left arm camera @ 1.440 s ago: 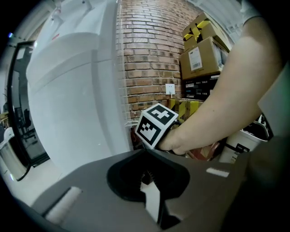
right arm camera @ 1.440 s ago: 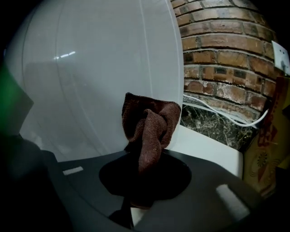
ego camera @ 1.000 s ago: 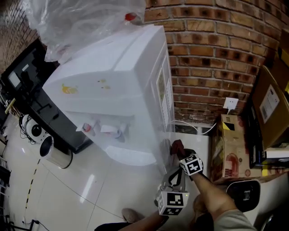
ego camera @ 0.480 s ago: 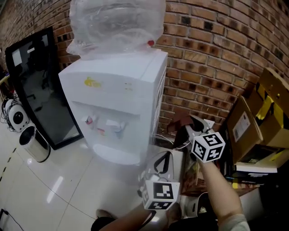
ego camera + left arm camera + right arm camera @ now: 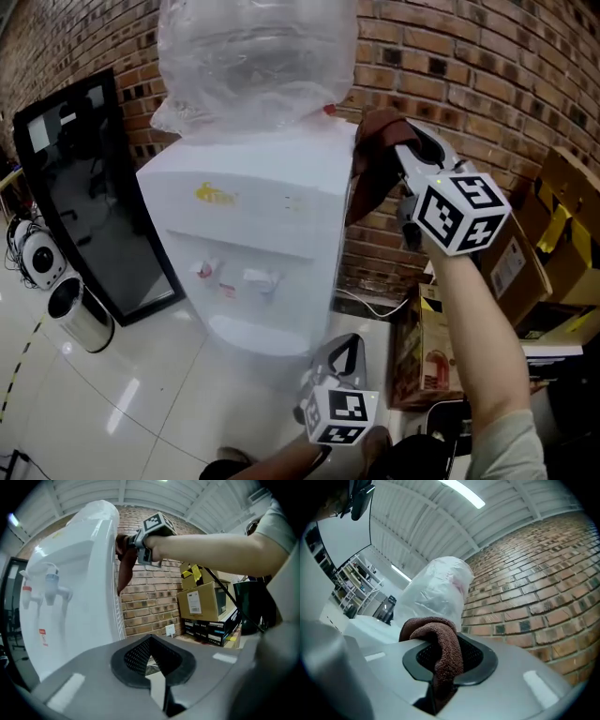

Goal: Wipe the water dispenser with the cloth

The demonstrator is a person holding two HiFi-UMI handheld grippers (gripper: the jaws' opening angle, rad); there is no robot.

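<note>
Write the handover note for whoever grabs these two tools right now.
Right tool: shut on the brown cloth, held up at the top right corner of the water dispenser, next to the brick wall. Whether the cloth touches the panel is unclear.
Left tool: shut, empty, low in front of the dispenser's base.
Done: cloth gripped and brought to the dispenser.
Left: wipe the top, front and sides. Nothing shows any wiping yet.
</note>
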